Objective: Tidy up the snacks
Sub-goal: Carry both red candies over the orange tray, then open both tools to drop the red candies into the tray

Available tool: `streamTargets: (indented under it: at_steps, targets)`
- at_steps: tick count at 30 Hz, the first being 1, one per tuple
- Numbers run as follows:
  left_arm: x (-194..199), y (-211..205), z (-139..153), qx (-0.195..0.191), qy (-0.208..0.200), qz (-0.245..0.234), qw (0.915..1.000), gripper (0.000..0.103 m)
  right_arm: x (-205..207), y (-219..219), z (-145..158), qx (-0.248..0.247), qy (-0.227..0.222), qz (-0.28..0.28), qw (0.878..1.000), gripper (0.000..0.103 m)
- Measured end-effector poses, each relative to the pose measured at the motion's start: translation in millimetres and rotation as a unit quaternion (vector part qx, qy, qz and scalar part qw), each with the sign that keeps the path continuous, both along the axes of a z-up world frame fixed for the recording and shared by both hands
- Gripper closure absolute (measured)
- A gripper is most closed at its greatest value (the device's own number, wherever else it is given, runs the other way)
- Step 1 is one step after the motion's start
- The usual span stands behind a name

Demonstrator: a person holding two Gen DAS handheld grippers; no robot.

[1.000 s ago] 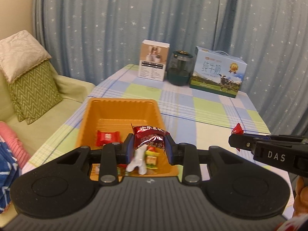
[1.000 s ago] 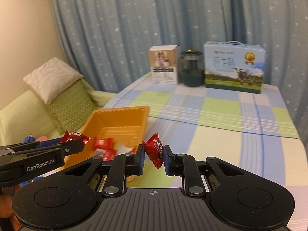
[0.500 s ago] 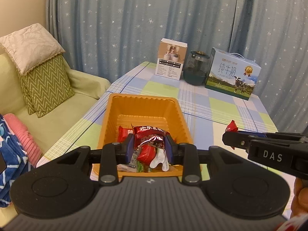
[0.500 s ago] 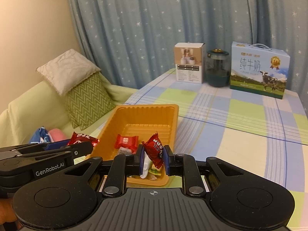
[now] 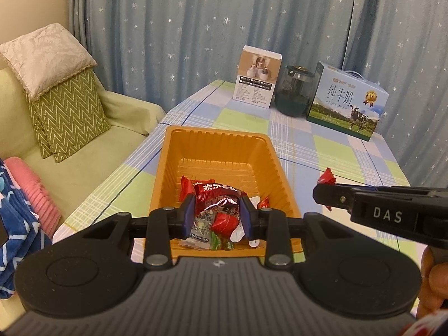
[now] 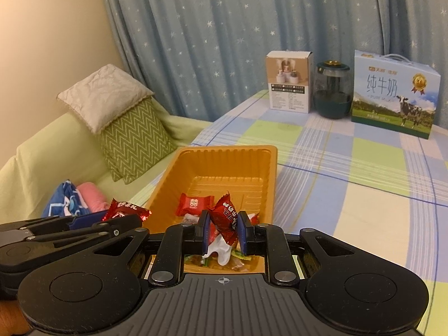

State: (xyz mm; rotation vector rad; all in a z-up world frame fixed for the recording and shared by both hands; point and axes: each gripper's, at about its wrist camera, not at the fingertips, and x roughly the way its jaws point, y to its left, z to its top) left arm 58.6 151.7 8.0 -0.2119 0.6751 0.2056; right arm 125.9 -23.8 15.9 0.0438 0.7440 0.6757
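Orange tray point(image 5: 277, 165) sits near the left edge of a checked table point(image 6: 364, 168), lengthwise away from the cameras; its near half holds a loose heap of wrapped snacks point(image 6: 193, 203), far half bare. Left gripper point(image 5: 217, 210) hangs over the tray's near end, jaws closed narrow on a crinkled dark-red foil packet point(image 5: 218, 194) with white characters, pads pressing both sides. Right gripper point(image 6: 224, 231) is clamped nearly fully together on a small red candy point(image 6: 225, 218), twisted wrapper ends sticking out above and below the pads; in its own view it is over the tray's near right corner, in the left view just right of the tray rim. Each gripper shows in the other's view, side by side, apart. Fingers point(image 5: 436, 282) of a hand show at the right edge of the left view. At the table's far end: white box point(image 5: 257, 77), dark glass jar point(image 5: 294, 92), milk carton point(image 5: 347, 103) in a row against a starred blue curtain point(image 5: 196, 28). Sofa point(image 5: 84, 168) with cushions point(image 5: 64, 112) left of the table.
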Motion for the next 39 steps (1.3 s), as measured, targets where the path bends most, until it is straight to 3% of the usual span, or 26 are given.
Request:
streamTargets:
  at_steps: [12,26,39]
  targets:
    - [30.1,20.9,-15.1,-0.005,0.015,-0.016,0.9997,0.073,40.8,18.9,-19.8,-0.008,0.018,-0.001,1.000,0.082]
    - [82.4,39.2,-31.0,0.014,0.035,-0.042,0.9984,0.072,88.7,48.3,-40.3,-0.024,0.029,0.016,0.999,0.082]
    - [131.6,59.0,-39.6,-0.007,0.056,-0.061,0.9966,0.072,128.5,63.2,-58.1,-0.029,0.042,0.015,0.999,0.082]
